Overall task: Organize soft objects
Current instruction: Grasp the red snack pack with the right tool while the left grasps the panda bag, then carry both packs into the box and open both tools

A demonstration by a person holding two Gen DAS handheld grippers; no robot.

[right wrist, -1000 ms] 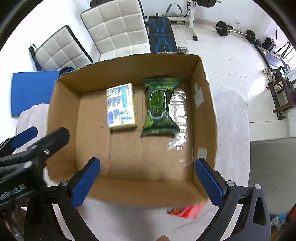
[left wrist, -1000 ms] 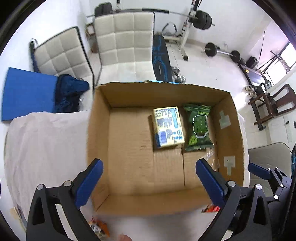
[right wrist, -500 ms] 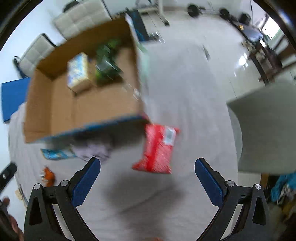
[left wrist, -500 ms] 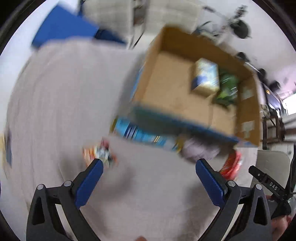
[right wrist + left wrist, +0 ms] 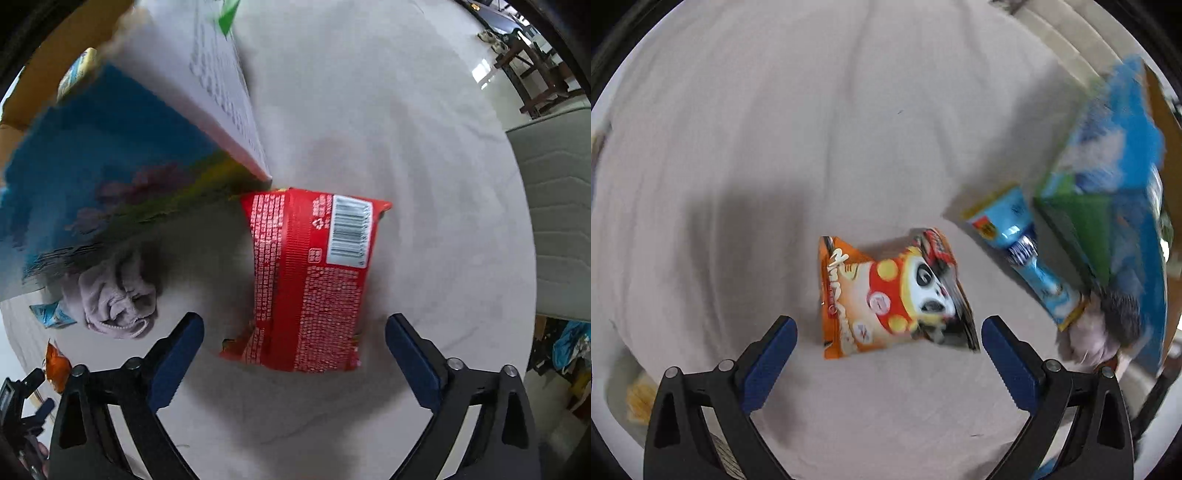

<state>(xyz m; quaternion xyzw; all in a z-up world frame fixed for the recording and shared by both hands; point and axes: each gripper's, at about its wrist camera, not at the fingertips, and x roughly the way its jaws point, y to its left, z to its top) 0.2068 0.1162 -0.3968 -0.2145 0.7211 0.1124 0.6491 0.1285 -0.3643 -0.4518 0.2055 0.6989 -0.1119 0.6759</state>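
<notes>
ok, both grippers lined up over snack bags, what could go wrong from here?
1. The right hand-held gripper is open around a red bag that looks nearly as wide as the gap, so a finger may land on it.
2. The orange bag under the left hand-held gripper looks puffy and could slip or crush when squeezed.

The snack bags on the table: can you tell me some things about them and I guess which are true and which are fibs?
1. The left gripper is open above an orange panda snack bag. True.
2. The right gripper is squeezing the red packet. False: its jaws are wide open, not touching it.
3. The red packet shows a barcode. True.
4. The crumpled grey cloth lies on top of the red packet. False: it lies apart, beside the box.
</notes>
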